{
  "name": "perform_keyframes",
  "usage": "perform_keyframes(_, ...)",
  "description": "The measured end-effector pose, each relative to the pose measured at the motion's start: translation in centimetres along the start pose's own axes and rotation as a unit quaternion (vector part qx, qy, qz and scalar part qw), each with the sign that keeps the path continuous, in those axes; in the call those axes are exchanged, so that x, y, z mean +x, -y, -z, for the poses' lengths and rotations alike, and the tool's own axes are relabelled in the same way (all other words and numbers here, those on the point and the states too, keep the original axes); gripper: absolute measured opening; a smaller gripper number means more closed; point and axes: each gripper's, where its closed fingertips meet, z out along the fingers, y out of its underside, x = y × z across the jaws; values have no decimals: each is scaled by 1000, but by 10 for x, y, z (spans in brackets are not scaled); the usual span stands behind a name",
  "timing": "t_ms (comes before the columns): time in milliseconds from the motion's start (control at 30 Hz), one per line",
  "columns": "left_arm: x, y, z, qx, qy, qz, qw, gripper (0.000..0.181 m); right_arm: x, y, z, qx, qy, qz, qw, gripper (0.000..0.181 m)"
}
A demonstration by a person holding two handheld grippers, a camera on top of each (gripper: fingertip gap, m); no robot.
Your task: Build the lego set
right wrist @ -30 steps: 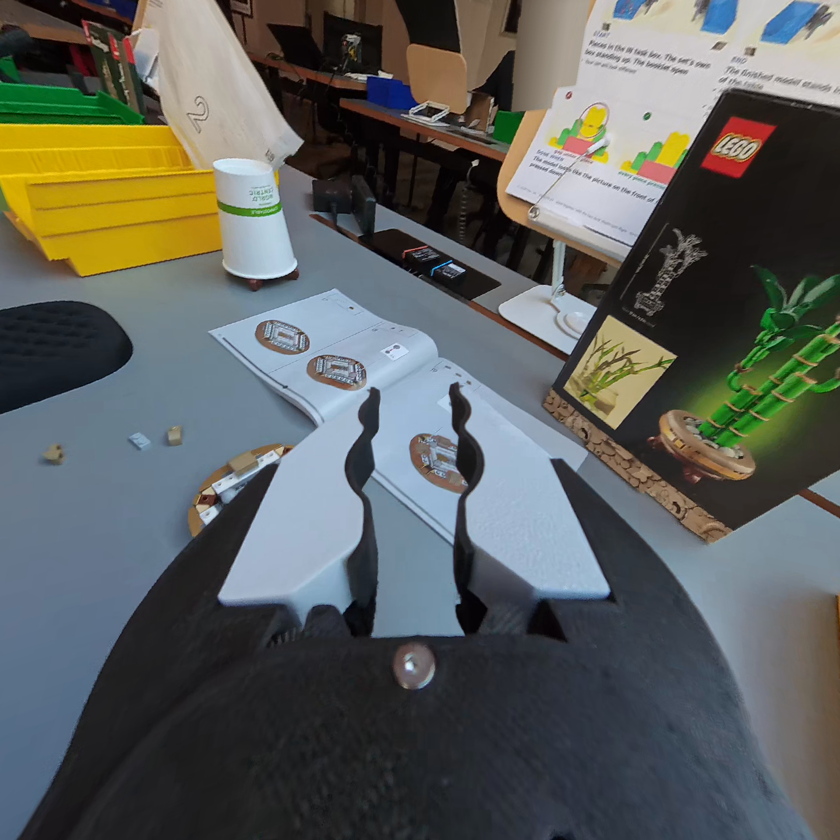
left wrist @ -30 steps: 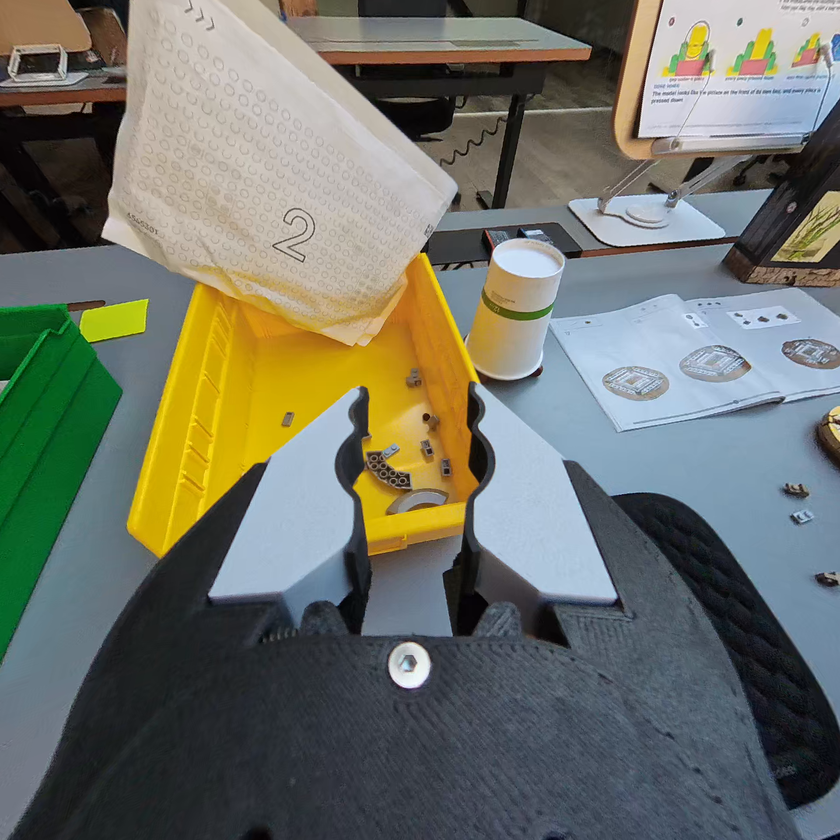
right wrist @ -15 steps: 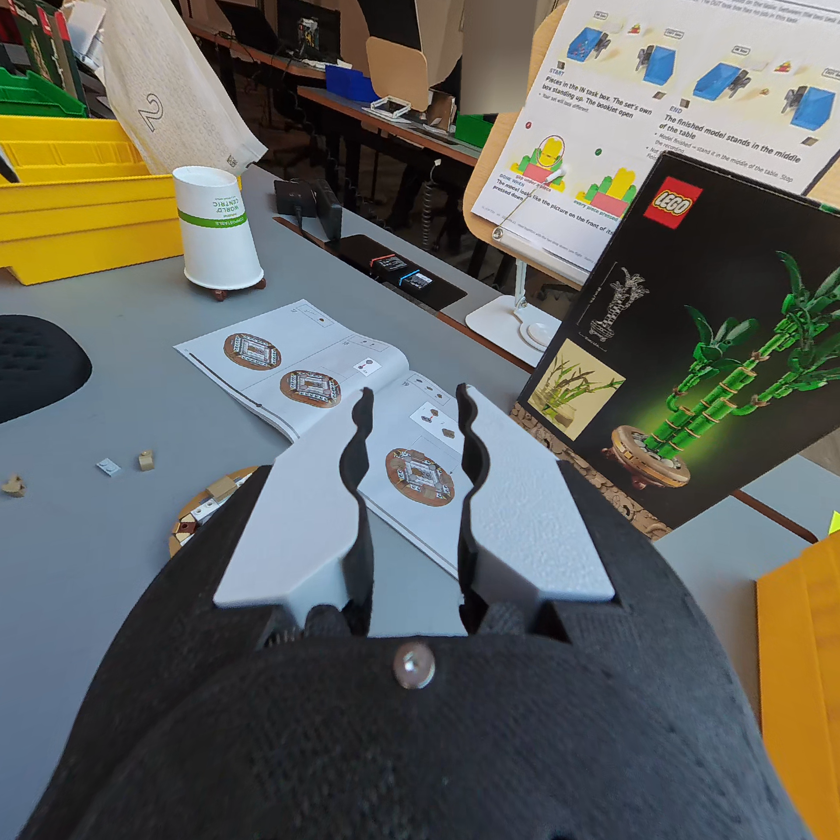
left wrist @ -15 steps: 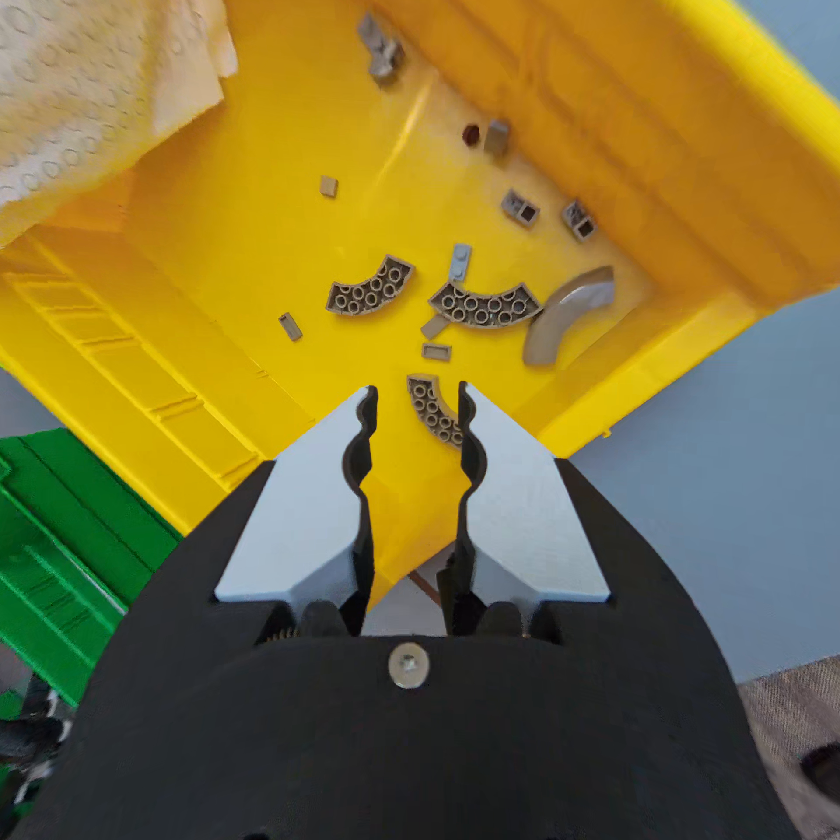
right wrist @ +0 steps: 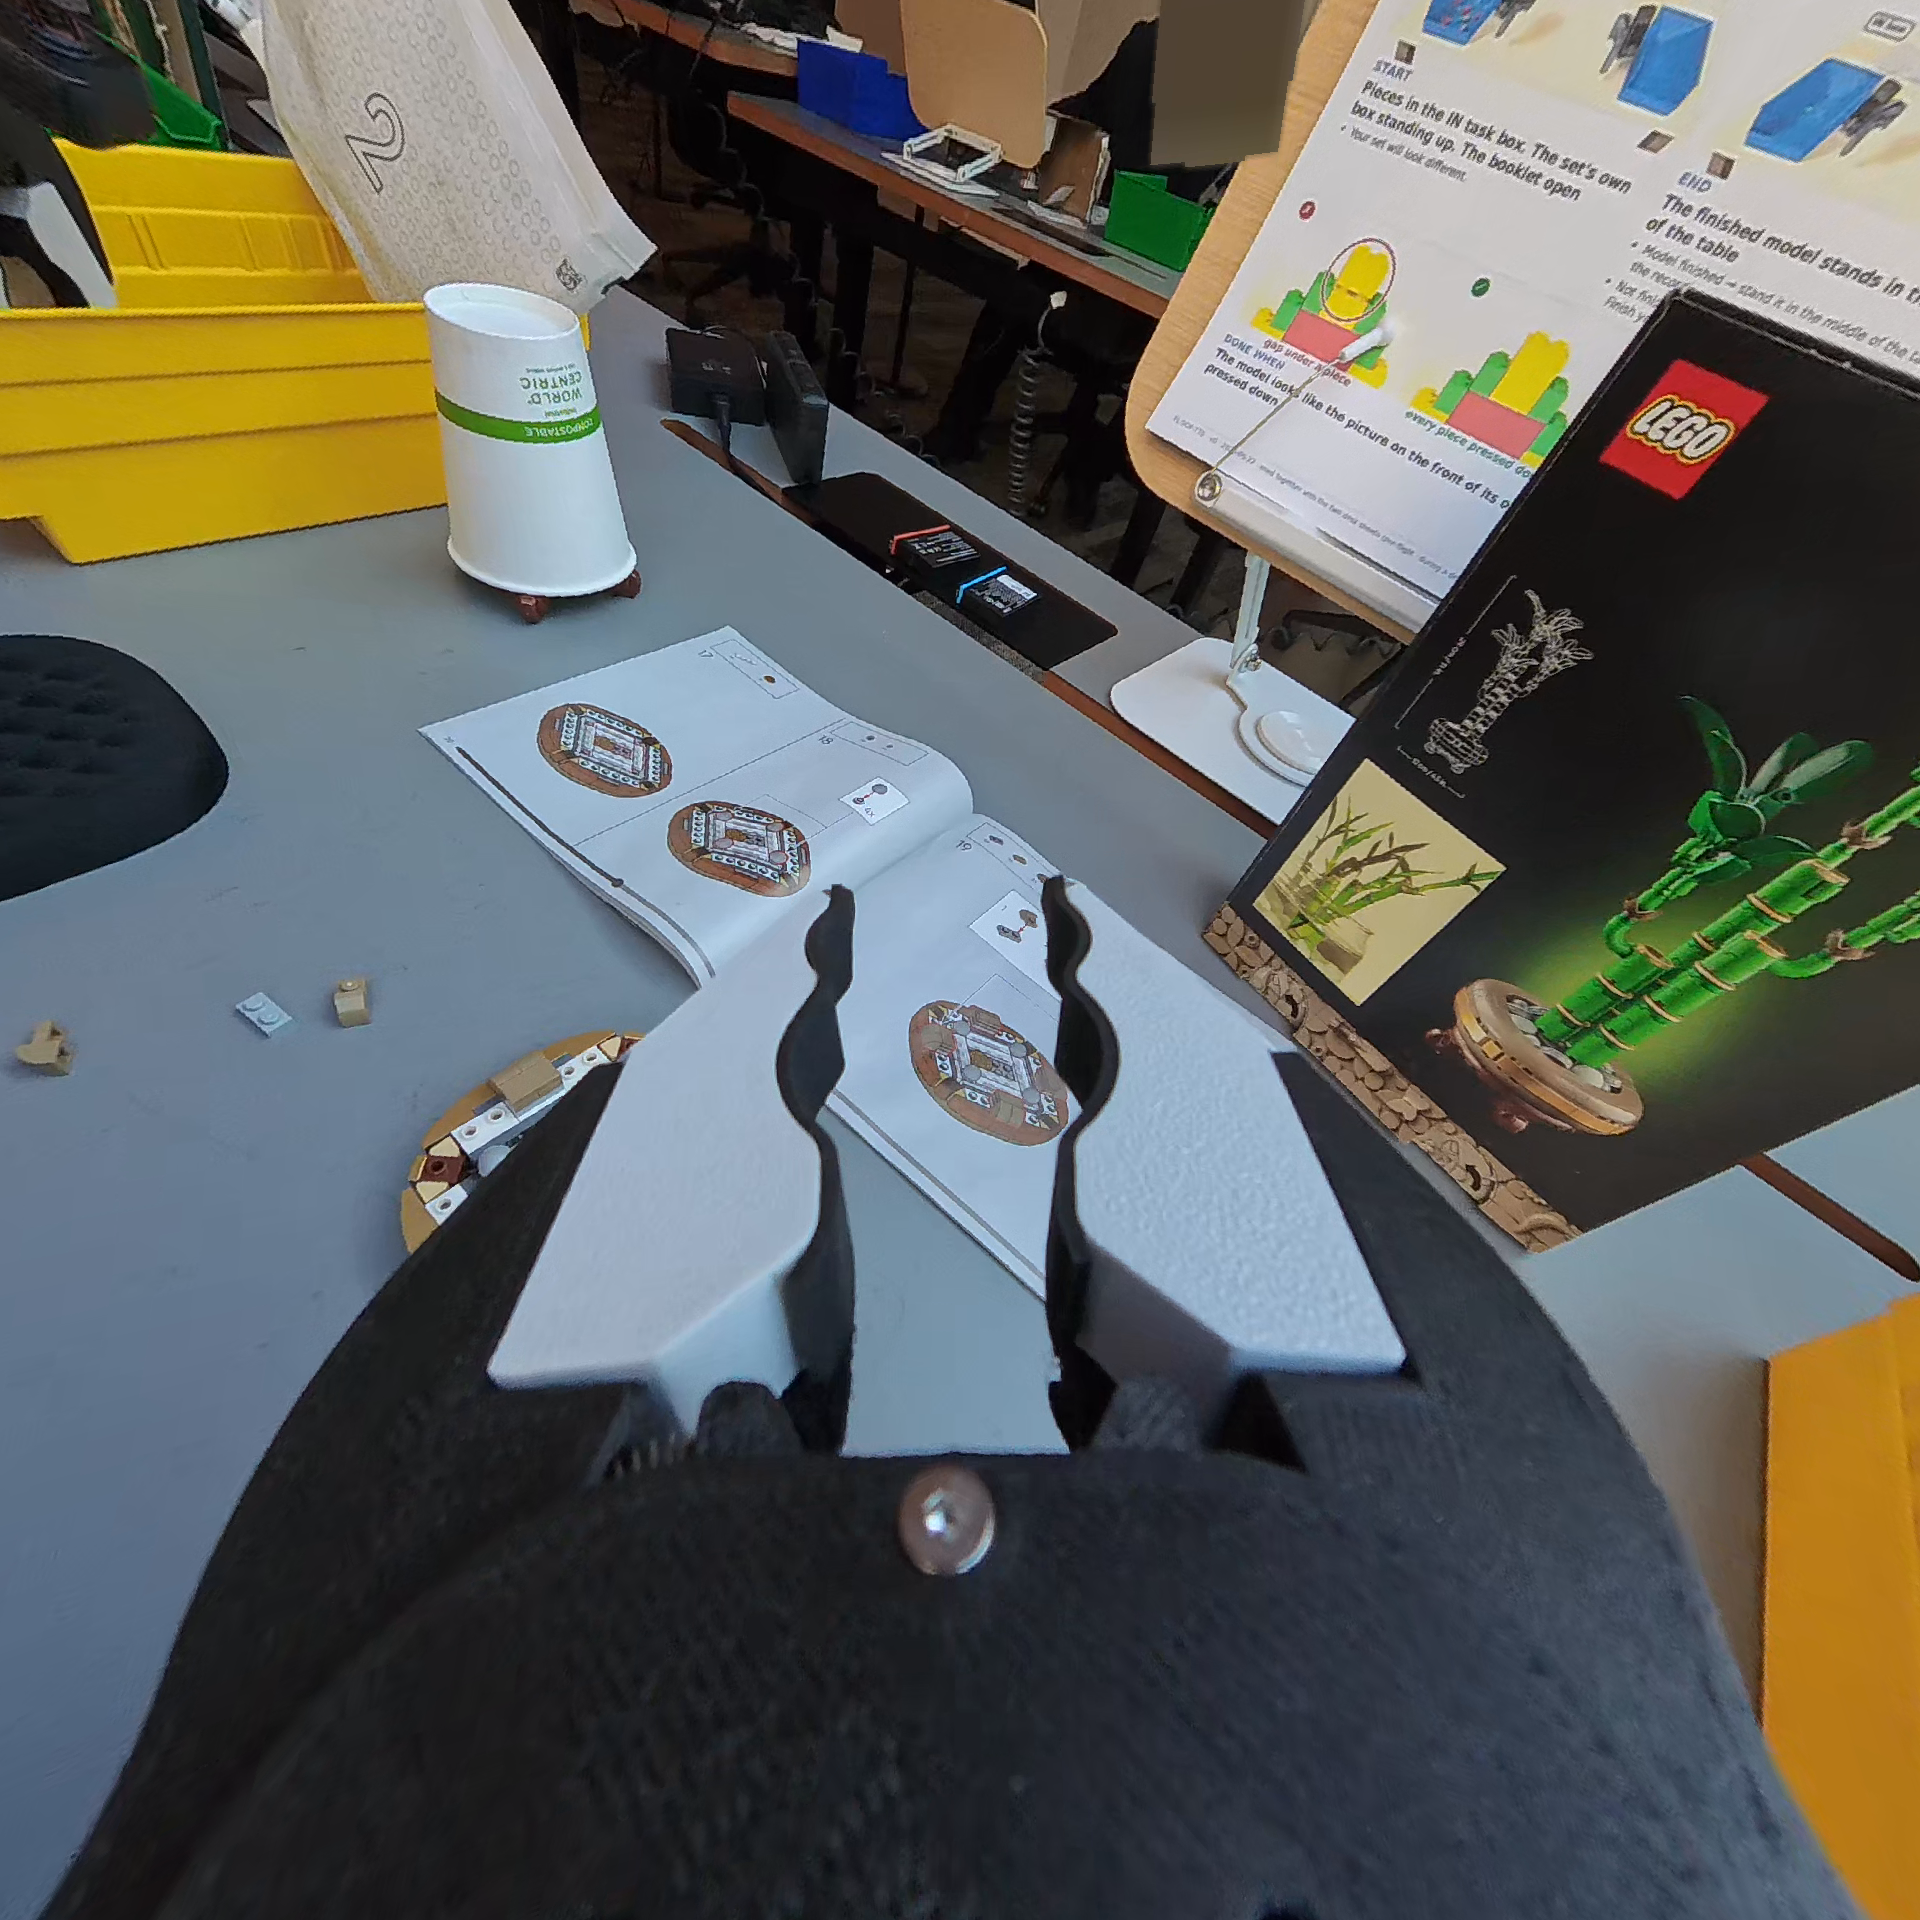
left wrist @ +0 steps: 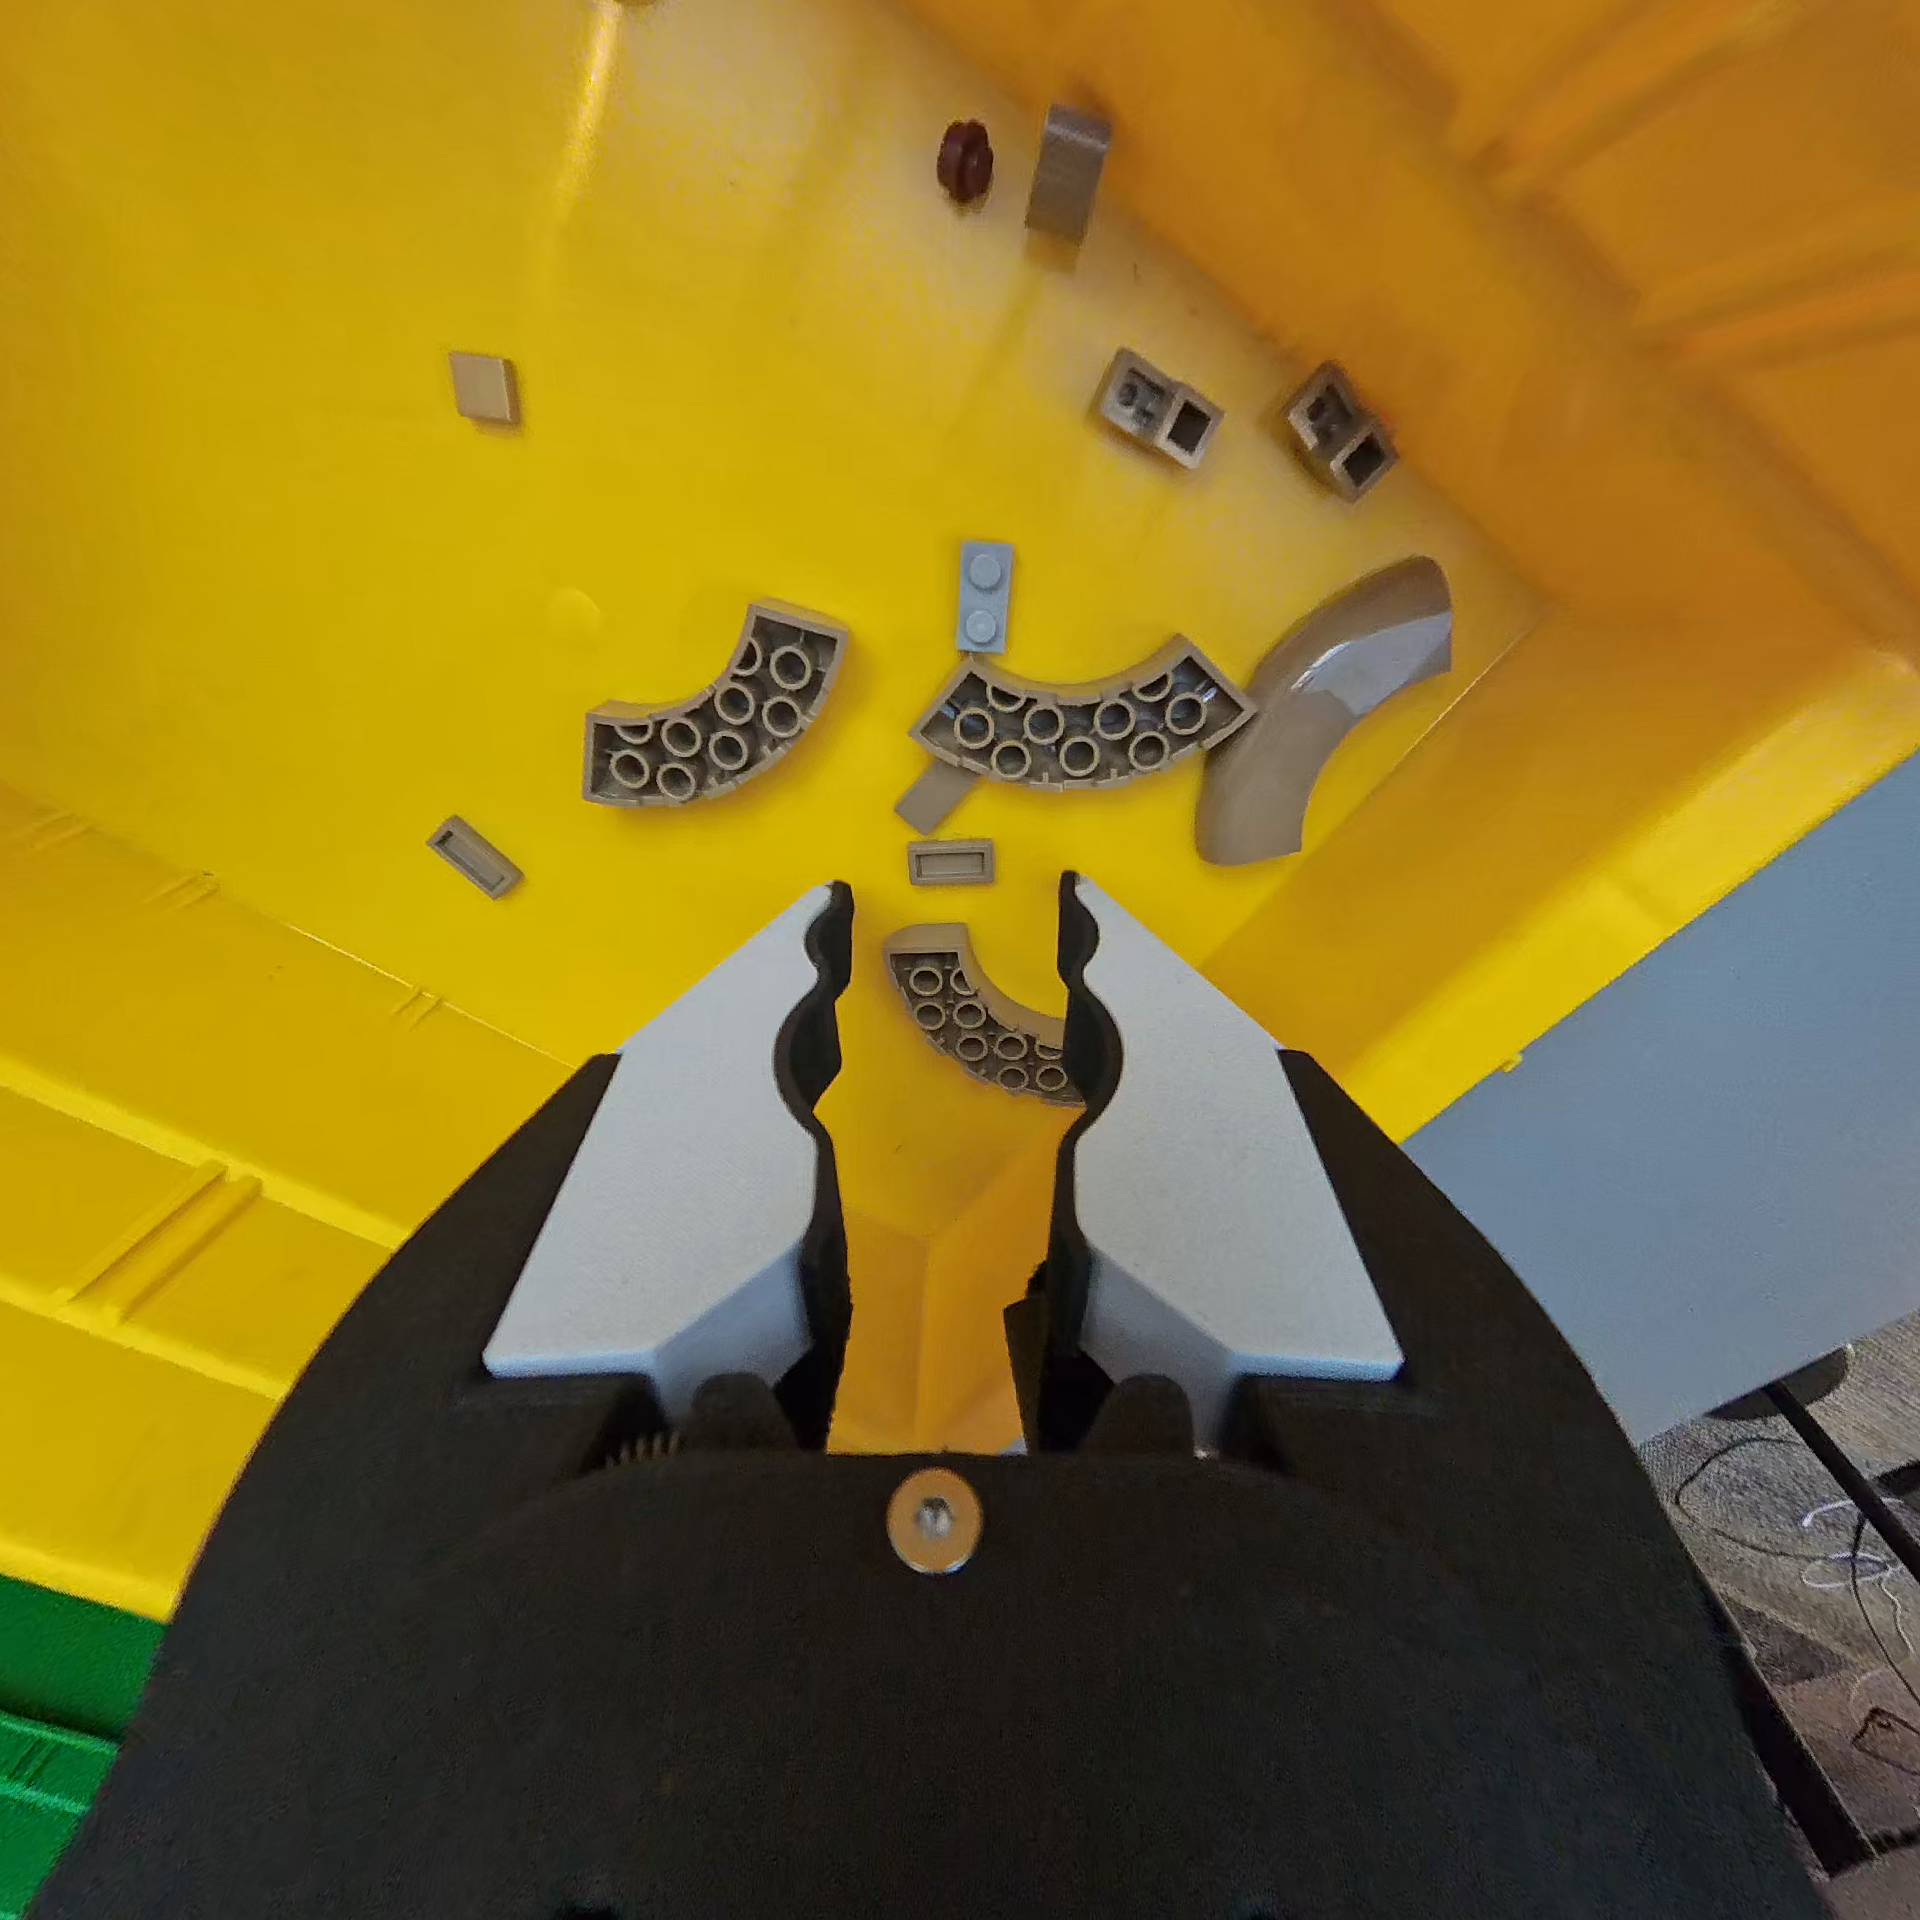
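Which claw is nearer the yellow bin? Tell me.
Left. The left claw hangs open right over the yellow bin, among its pieces; the right claw hovers open above the instruction booklet, well away.

Inside the yellow bin (left wrist: 312,520), the floor toward the far left wall lies mostly bare, with only a small tan tile (left wrist: 484,388) on it. Toward the near right corner, curved tan bricks (left wrist: 1081,722) and small plates crowd together, and the bin's walls close in.

On the grey table (right wrist: 260,1195), a strip is free between the open instruction booklet (right wrist: 727,790) and scattered small pieces (right wrist: 264,1013). An upturned paper cup (right wrist: 530,447) stands near the far edge, and the set's box (right wrist: 1662,779) walls the right side.
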Motion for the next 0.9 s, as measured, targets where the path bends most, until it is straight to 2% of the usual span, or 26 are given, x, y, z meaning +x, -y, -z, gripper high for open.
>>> perform_keyframes(233,2,1,-2,5,-23,13,1000,28,-3,-8,-3,-11,11,-2,1000,35)
perform_keyframes(700,3,1,-1,-3,-22,6,1000,25,-3,-22,-2,-18,23,-19,999,33)
perform_keyframes(767,2,2,-2,0,-20,8,1000,14,-2,-22,-1,-16,23,-26,999,33)
perform_keyframes(900,2,2,-1,10,-16,17,1000,14,-1,-18,1,-7,23,-34,999,32)
